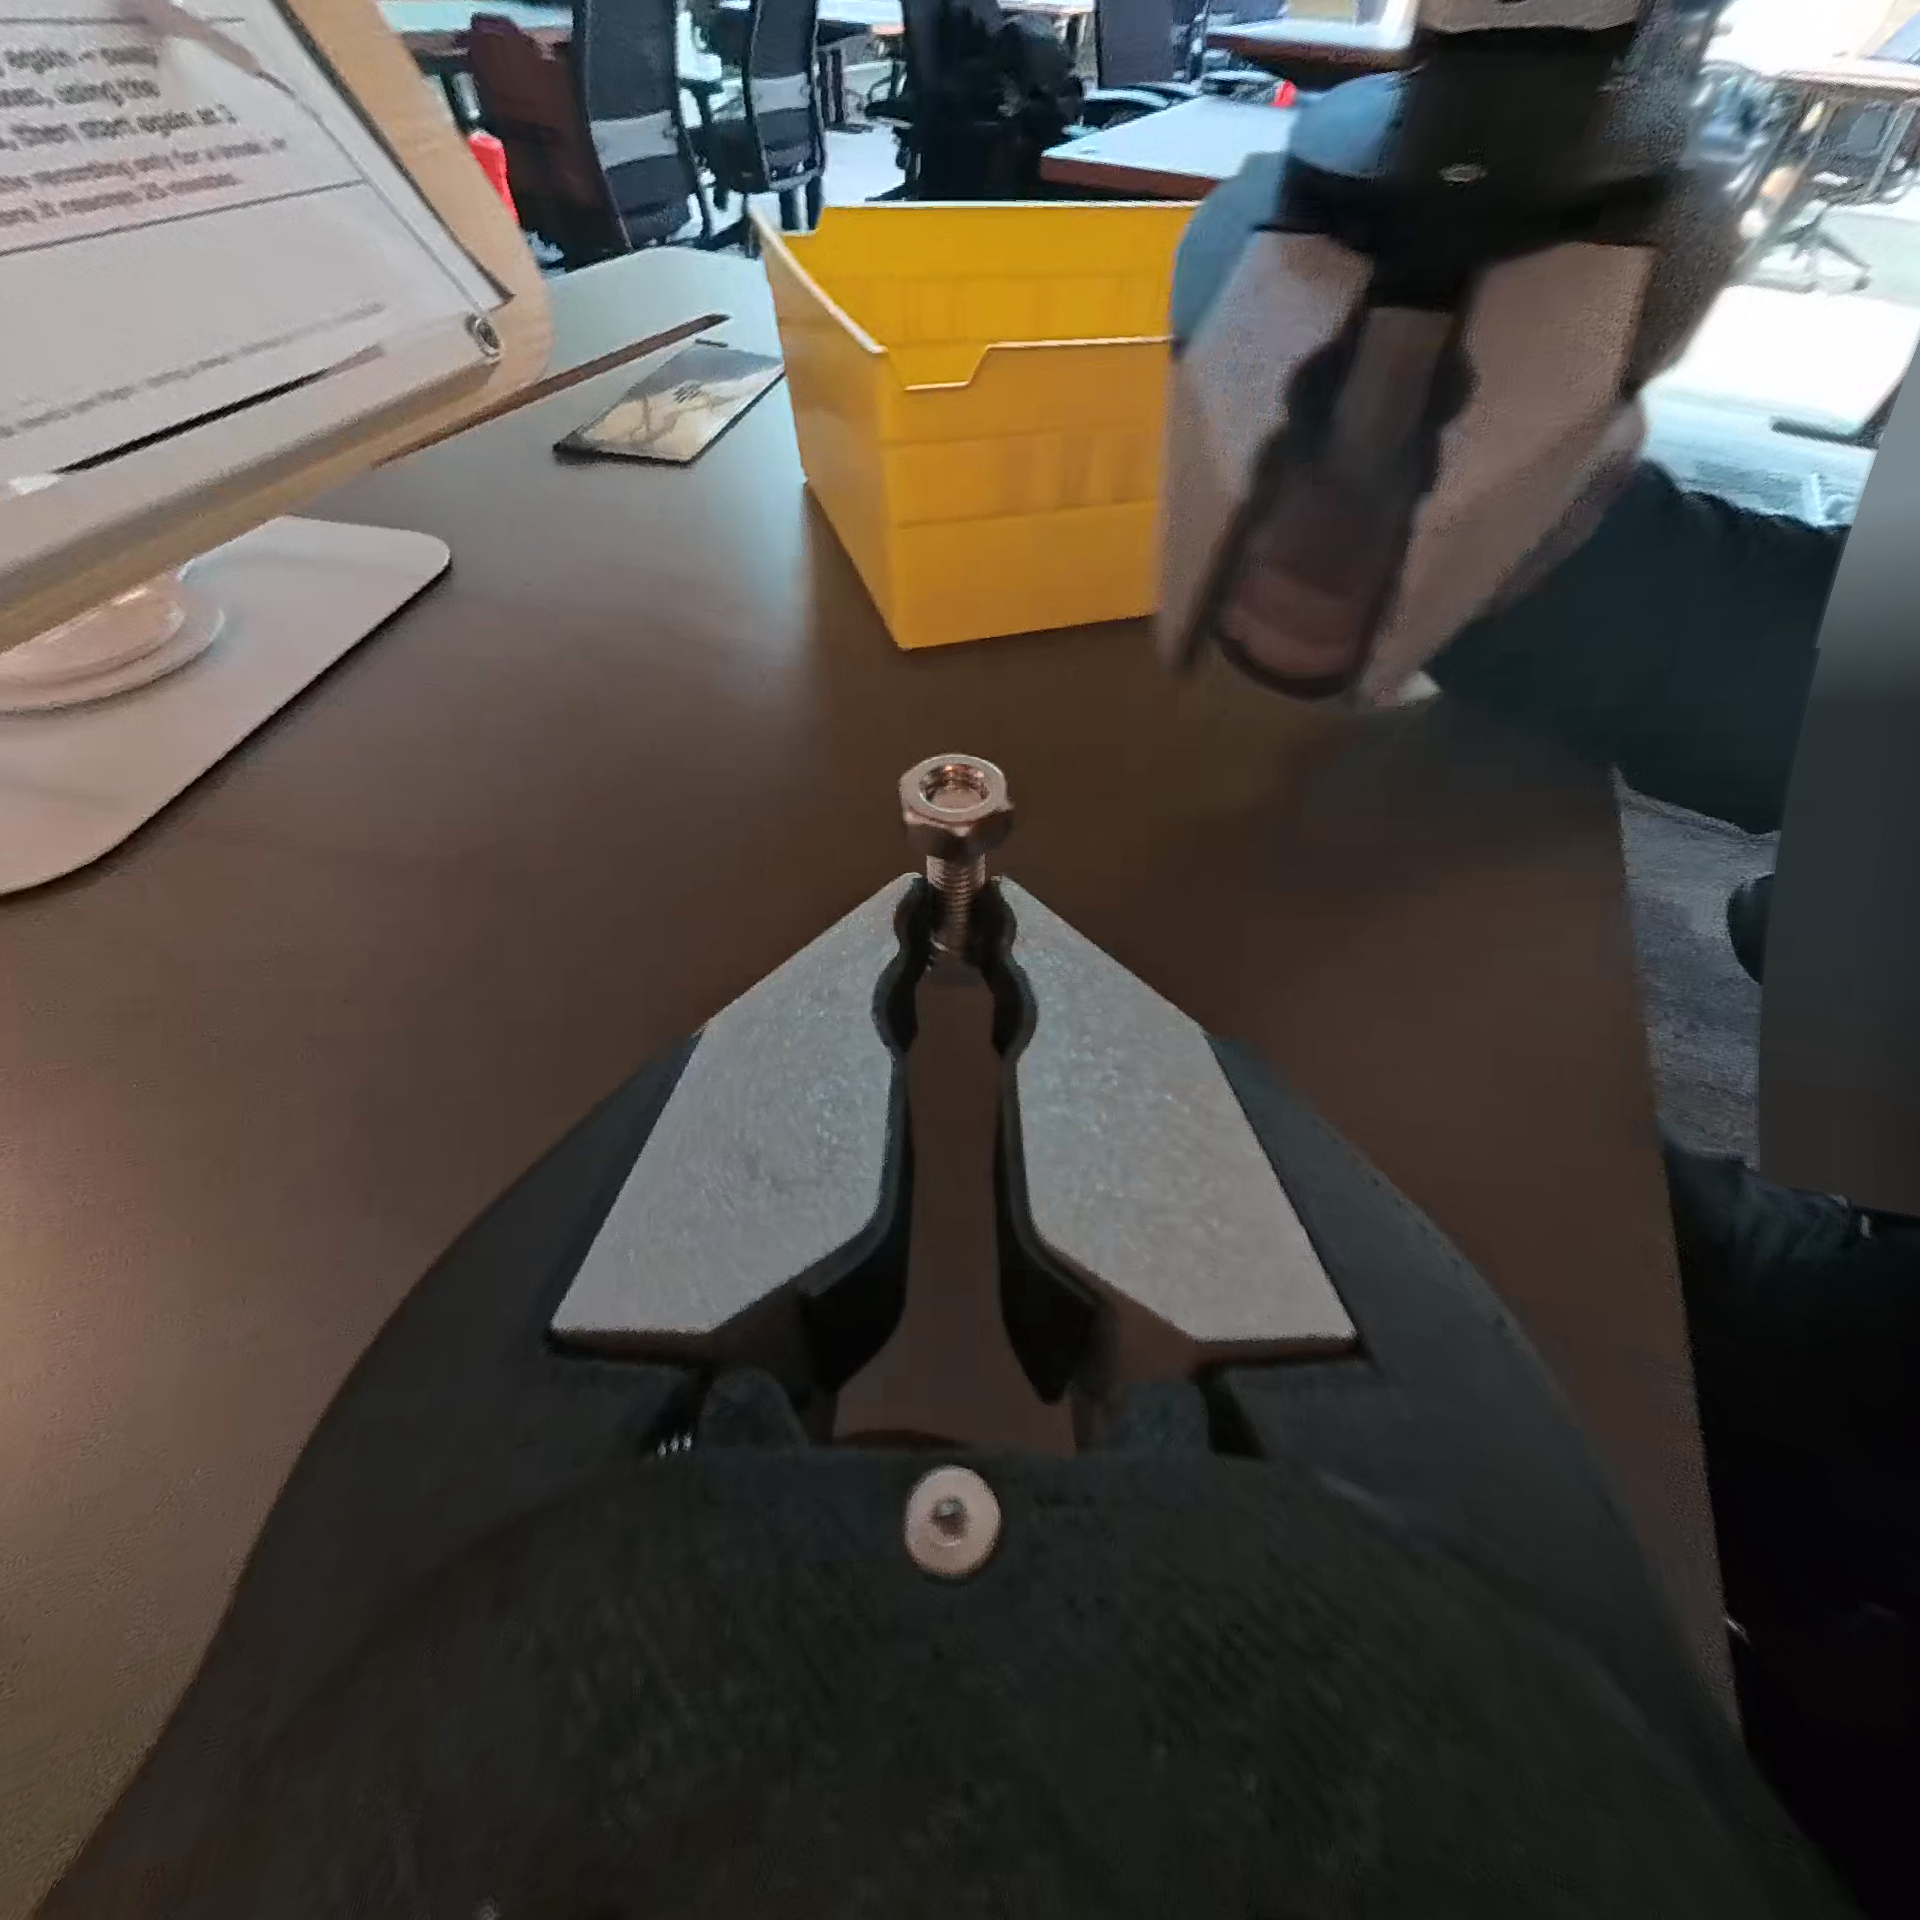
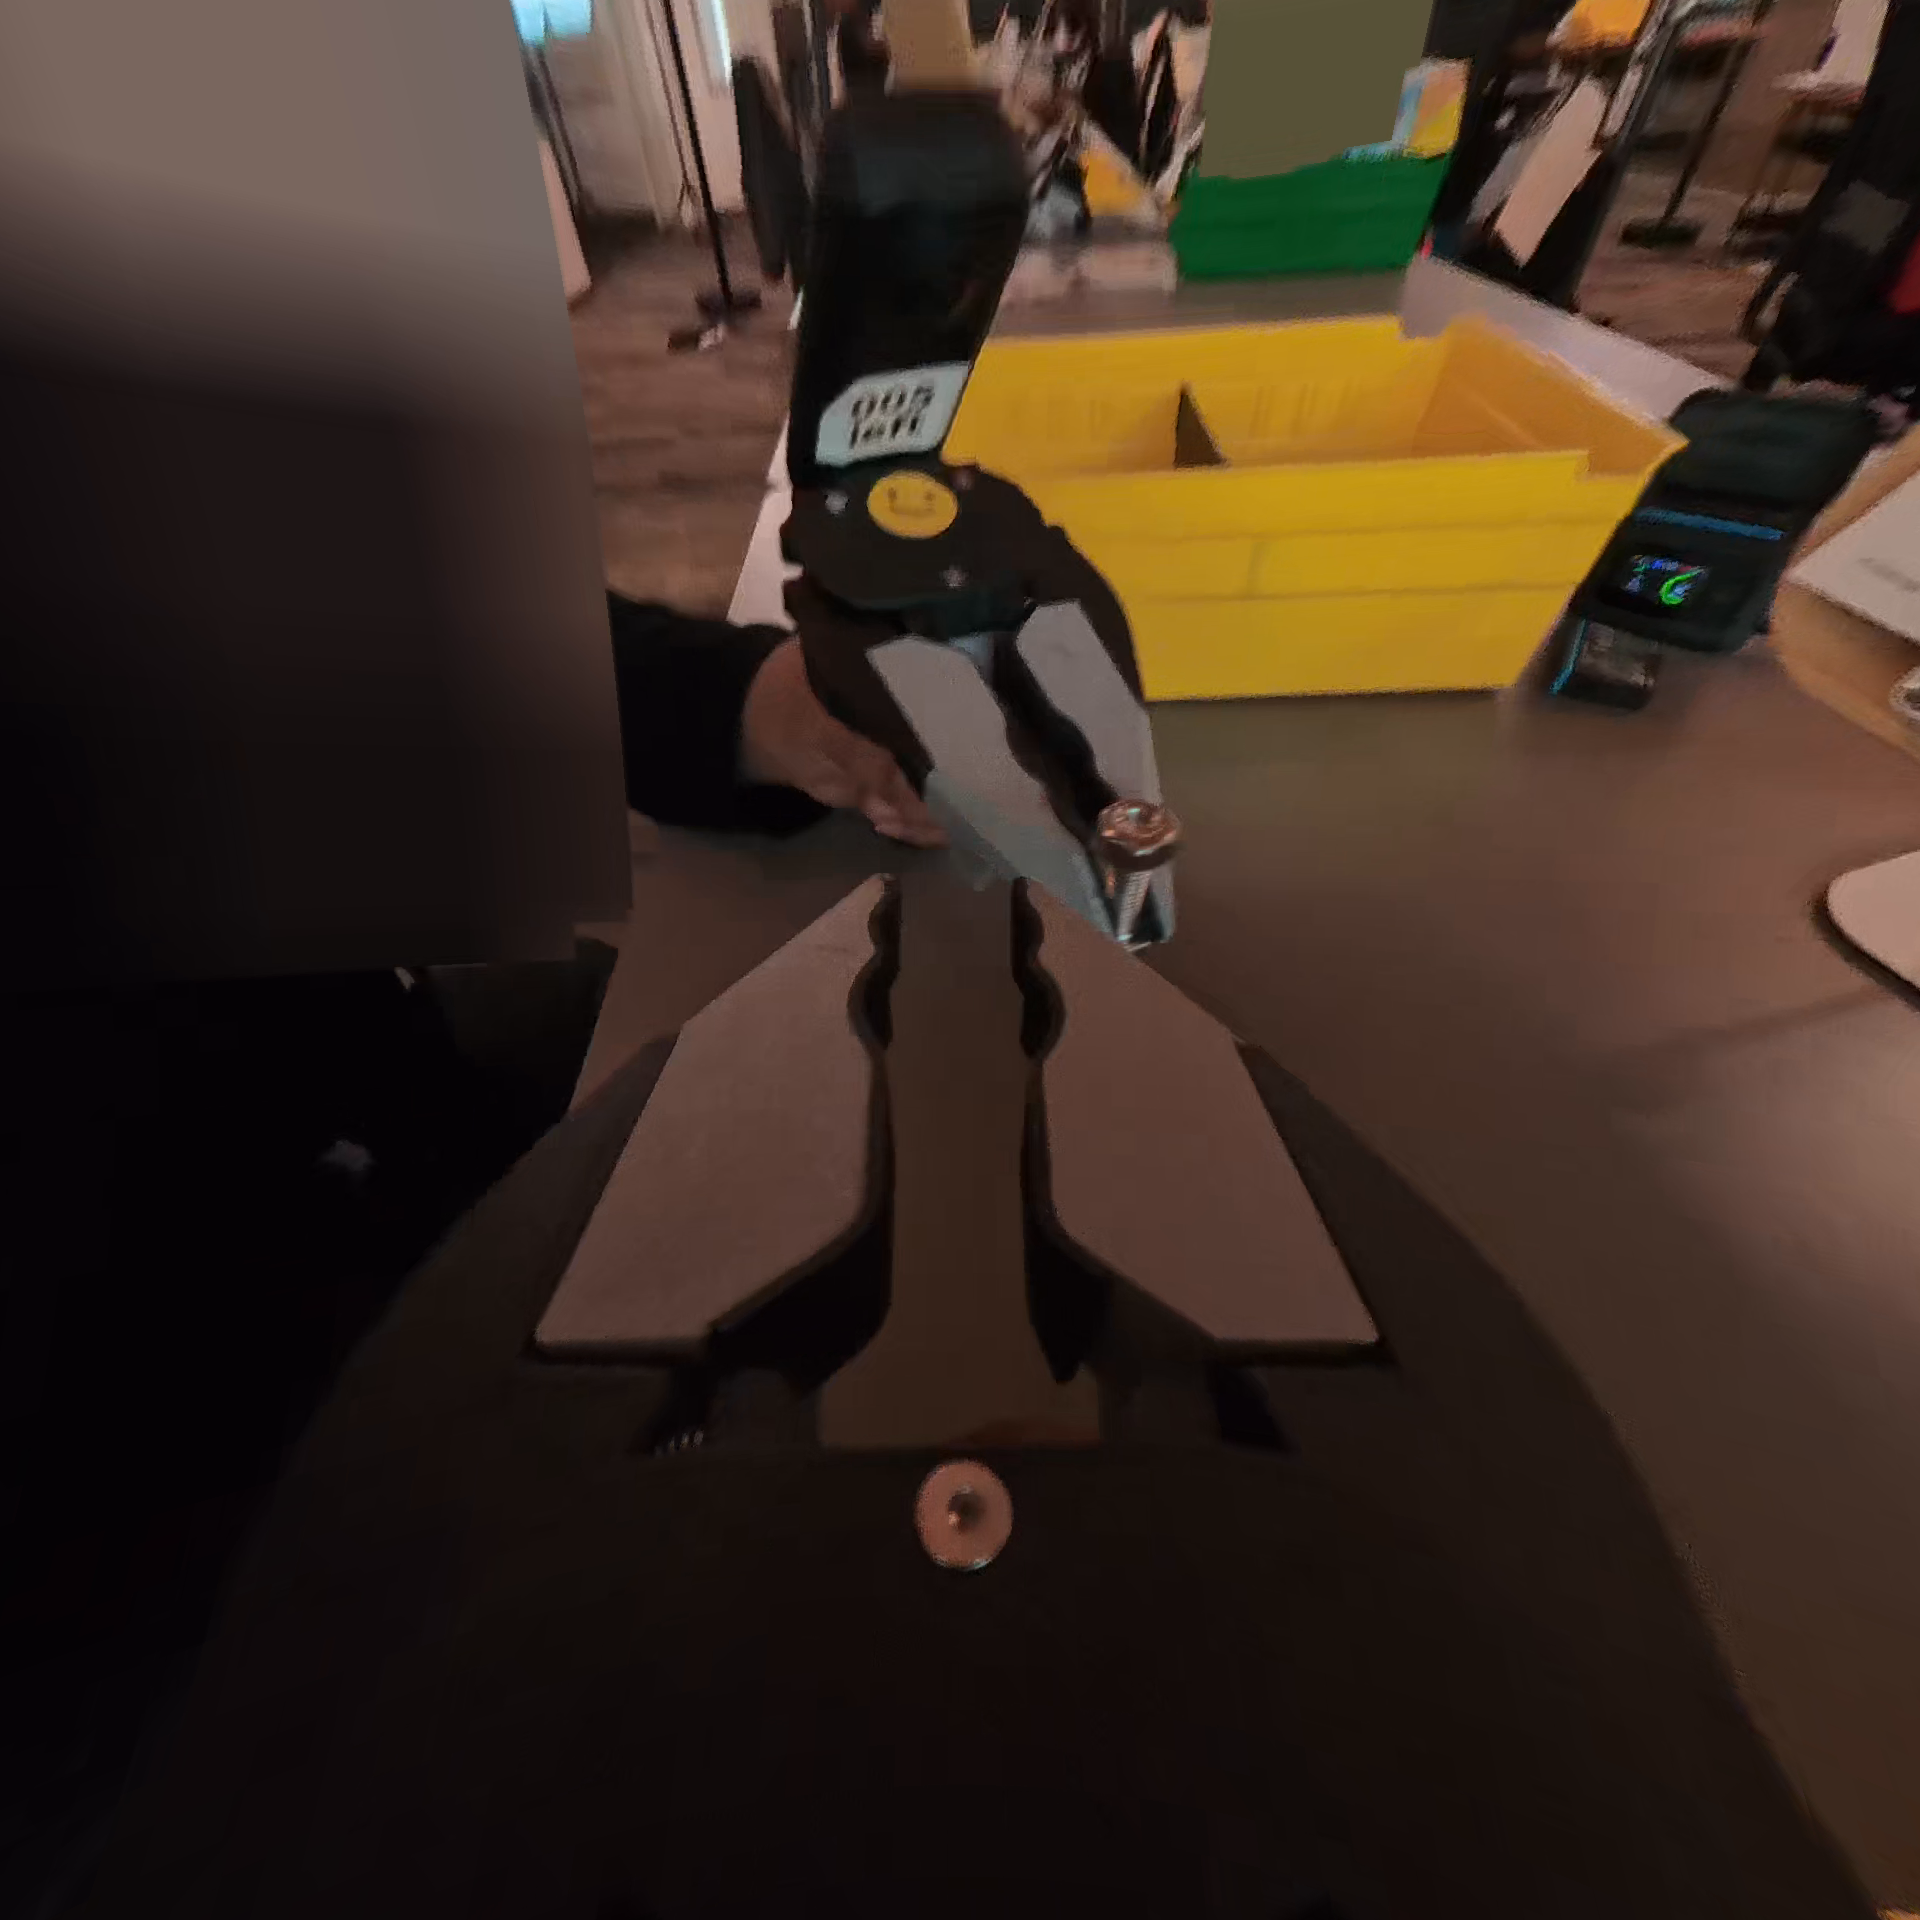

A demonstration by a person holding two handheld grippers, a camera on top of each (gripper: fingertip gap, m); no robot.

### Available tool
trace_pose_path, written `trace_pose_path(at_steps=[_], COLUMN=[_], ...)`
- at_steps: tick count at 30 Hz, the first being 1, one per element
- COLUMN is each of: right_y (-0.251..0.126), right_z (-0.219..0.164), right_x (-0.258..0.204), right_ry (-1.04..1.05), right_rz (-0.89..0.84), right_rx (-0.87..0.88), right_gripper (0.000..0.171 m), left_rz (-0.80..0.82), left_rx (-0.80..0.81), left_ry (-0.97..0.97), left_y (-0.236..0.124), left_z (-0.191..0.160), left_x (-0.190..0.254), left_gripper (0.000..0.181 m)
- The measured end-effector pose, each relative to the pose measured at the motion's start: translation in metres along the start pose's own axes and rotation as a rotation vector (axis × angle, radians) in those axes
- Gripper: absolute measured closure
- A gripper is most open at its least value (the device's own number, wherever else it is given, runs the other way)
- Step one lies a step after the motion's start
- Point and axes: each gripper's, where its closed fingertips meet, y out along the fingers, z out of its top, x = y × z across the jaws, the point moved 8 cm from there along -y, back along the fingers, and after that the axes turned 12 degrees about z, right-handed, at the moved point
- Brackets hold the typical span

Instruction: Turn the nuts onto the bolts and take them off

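My left gripper (image 1: 954,894) is shut on the threaded shank of a steel bolt (image 1: 951,920), holding it upright above the dark table. A hex nut (image 1: 954,800) sits at the bolt's top end. My right gripper (image 1: 1288,644) hovers, blurred, up and to the right of the nut, apart from it. In the right wrist view my right gripper (image 2: 954,904) is open and empty. Just ahead of it is the left gripper (image 2: 1127,920) with the nut (image 2: 1135,831) and bolt (image 2: 1120,896).
A yellow bin (image 1: 997,499) stands behind the bolt; it also shows in the right wrist view (image 2: 1299,582). A white stand with a printed sheet (image 1: 208,312) is at the left, with a flat dark card (image 1: 670,405) beside it. A small black device with a lit screen (image 2: 1662,582) sits right of the bin. A hand (image 2: 821,748) holds the left gripper.
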Motion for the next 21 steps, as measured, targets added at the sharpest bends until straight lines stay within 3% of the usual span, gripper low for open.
trace_pose_path(at_steps=[3,8,10,12,14,16,20,21], right_y=[0.006,0.018,0.006,-0.003,0.002,0.016,0.016,0.011], right_z=[0.003,-0.005,-0.001,0.004,0.006,0.003,-0.004,-0.003], right_x=[0.014,0.007,-0.001,0.006,0.017,0.017,0.009,0.004], right_ry=[0.050,0.003,-0.001,0.022,0.054,0.045,-0.018,-0.023], right_rz=[-0.043,-0.049,0.010,-0.020,-0.067,-0.052,-0.067,-0.012], right_rx=[-0.002,-0.109,-0.029,0.036,0.019,-0.038,-0.103,-0.057], right_gripper=[0.115,0.116,0.159,0.150,0.116,0.115,0.122,0.163], left_rz=[-0.042,0.001,0.054,0.027,-0.006,-0.045,0.033,0.065], left_rx=[0.007,0.013,-0.014,-0.003,-0.006,0.008,0.006,-0.012], left_ry=[0.036,0.021,-0.023,-0.048,-0.022,0.002,-0.049,-0.067], left_y=[0.004,0.005,0.002,0.000,0.004,0.007,0.005,0.004], left_z=[0.002,0.005,0.001,0.000,0.001,0.005,0.005,0.002], left_x=[0.012,0.010,-0.005,-0.006,0.003,0.014,0.002,-0.006], left_gripper=[0.173,0.173,0.174,0.174,0.174,0.173,0.173,0.173])
